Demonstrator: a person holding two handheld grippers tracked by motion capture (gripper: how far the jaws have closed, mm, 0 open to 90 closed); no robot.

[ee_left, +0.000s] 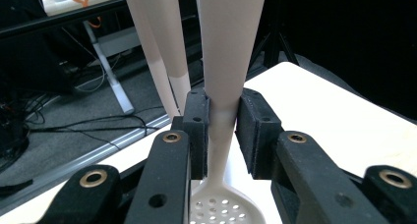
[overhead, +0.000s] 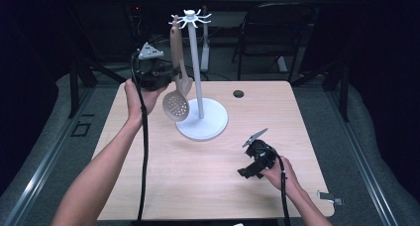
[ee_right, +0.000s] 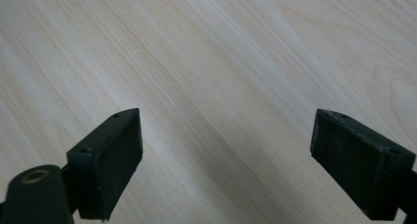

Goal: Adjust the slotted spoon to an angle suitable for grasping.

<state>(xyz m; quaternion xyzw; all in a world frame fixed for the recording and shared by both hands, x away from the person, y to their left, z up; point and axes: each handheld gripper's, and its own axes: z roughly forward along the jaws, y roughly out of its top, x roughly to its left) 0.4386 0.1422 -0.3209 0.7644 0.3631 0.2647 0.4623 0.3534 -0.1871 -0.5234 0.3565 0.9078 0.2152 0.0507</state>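
A beige slotted spoon (overhead: 177,82) hangs beside a white utensil stand (overhead: 198,72) with hooks at its top. My left gripper (overhead: 171,77) is raised at the back left of the table and is shut on the spoon's handle, just above the perforated bowl. In the left gripper view the handle (ee_left: 227,76) runs up between the two black pads (ee_left: 196,130), which press on its narrow neck; the bowl (ee_left: 219,209) shows below. My right gripper (overhead: 246,172) rests low over the table's front right, open, with bare wood between its pads (ee_right: 115,160).
The stand's round white base (overhead: 210,124) sits mid-table toward the back. A small round hole (overhead: 238,93) lies in the tabletop (overhead: 198,176) behind it. A black chair (overhead: 272,32) stands beyond the far edge. A small metal piece (overhead: 331,198) lies at the front right corner.
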